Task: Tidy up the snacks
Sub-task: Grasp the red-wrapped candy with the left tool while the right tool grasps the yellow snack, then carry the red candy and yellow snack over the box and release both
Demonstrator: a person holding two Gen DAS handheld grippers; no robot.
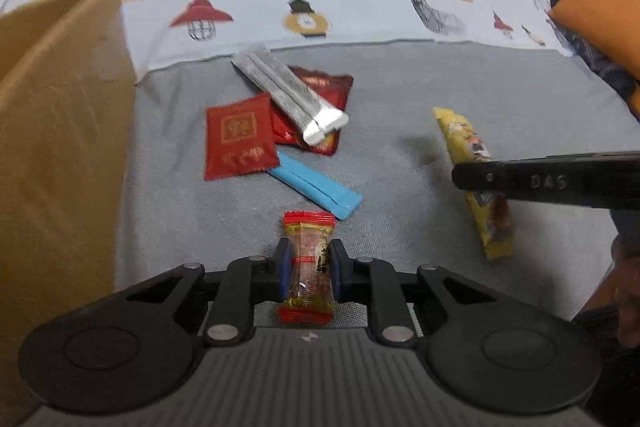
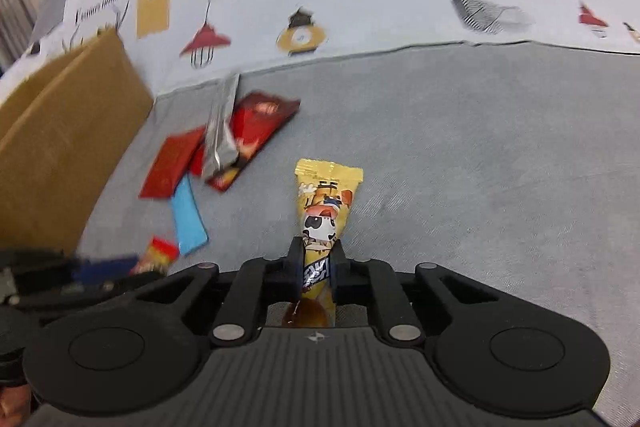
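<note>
Both tools are loaded: the left tool (image 1: 307,264) is clamped across the red-ended snack (image 1: 307,267), the right tool (image 2: 318,269) pinches the yellow snack (image 2: 326,211) mid-length. Both are just above the grey bed (image 2: 480,167), likely bound for the cardboard box (image 1: 60,147) alongside.

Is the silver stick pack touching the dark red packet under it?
Touching. The left wrist view shows the silver stick pack lying across the dark red packet, its near end resting on the packet with no gap.
</note>
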